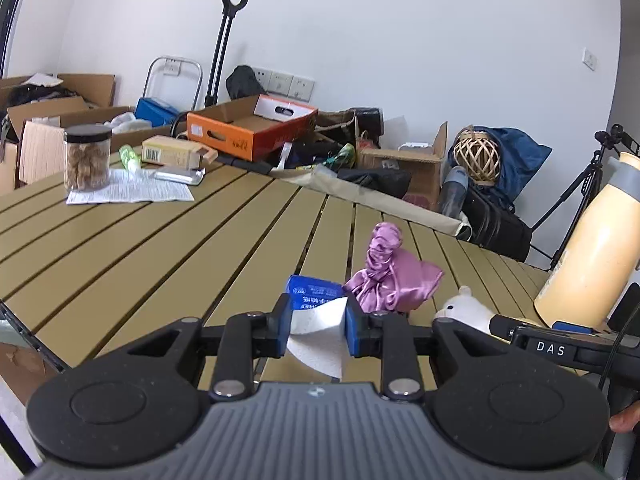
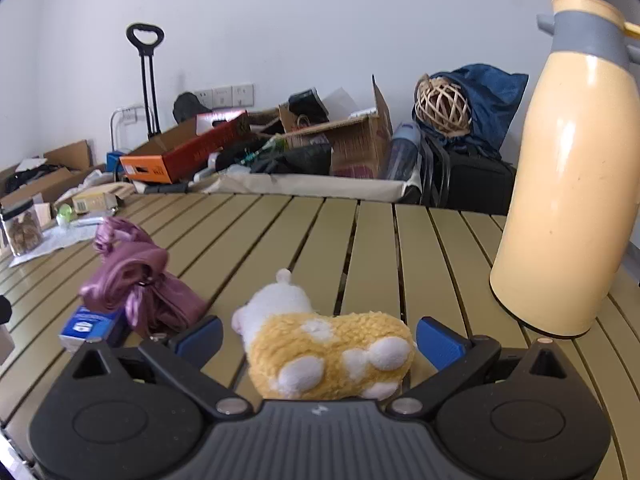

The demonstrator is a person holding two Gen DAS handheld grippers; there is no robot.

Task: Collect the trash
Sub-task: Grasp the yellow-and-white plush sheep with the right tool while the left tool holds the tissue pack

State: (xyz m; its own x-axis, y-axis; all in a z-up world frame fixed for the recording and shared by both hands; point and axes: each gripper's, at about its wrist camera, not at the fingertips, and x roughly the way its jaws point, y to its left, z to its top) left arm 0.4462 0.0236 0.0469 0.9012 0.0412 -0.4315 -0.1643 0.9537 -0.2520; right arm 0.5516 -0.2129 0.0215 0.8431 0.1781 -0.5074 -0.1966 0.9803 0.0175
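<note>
Plainly, a white tissue (image 1: 318,340) is sitting pinched between the blue pads of the left gripper (image 1: 318,322), low over the near edge of the slatted table (image 1: 160,264). Just beyond are lying a blue packet (image 1: 314,292) and purple cloth (image 1: 390,276). The right gripper (image 2: 318,338) is standing wide around a plush toy (image 2: 320,348), pads apart from it, near a cream flask (image 2: 568,168) on the right.

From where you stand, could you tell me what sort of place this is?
Probably a spare room used for storage, not a tidy living space: a slatted table stands before open cardboard boxes, bags and a suitcase piled against a bare white wall with sockets.
</note>
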